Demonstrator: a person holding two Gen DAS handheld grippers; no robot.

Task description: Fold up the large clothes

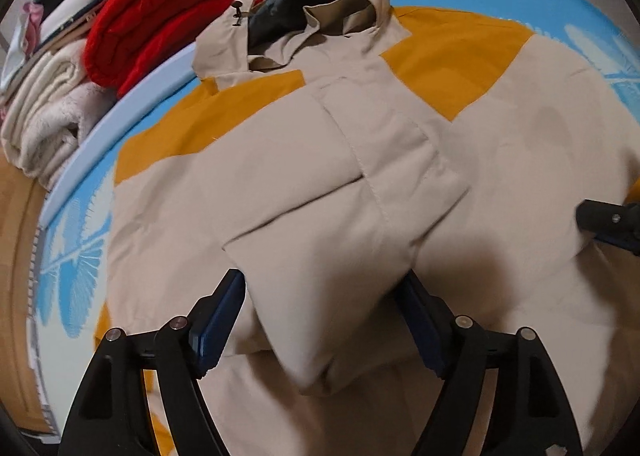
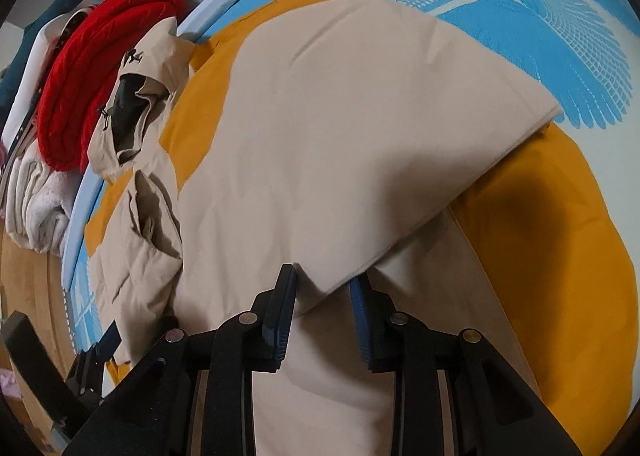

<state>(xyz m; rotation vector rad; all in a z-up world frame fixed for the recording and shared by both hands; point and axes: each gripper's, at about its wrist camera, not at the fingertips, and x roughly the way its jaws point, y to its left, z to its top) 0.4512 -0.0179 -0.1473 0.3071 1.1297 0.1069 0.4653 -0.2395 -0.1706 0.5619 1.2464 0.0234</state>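
Each hand-held gripper (image 1: 324, 320) (image 2: 324, 320) has black angular arms, silver pivot screws and ribbed blue finger pads (image 1: 218, 322)

Smooth matt cloth jacket (image 1: 320, 183), ribbed red knit (image 1: 192, 3), fluffy white towel (image 1: 44, 123), printed cloth sheet (image 2: 540, 15)

Left gripper (image 1: 324, 320) has its jaws spread wide, with the blue pads (image 1: 218, 320) well apart on either side of whatever sits between them, and nothing looks pinched from its own camera. Right gripper (image 2: 324, 312) is spread a bit narrower, fingers (image 2: 280, 316) pointing forward and slightly down (blue ribbed pad faces turned inward). From the left wrist camera the right one pokes in at the far right edge; from the right wrist camera the left one sits low at the left edge.
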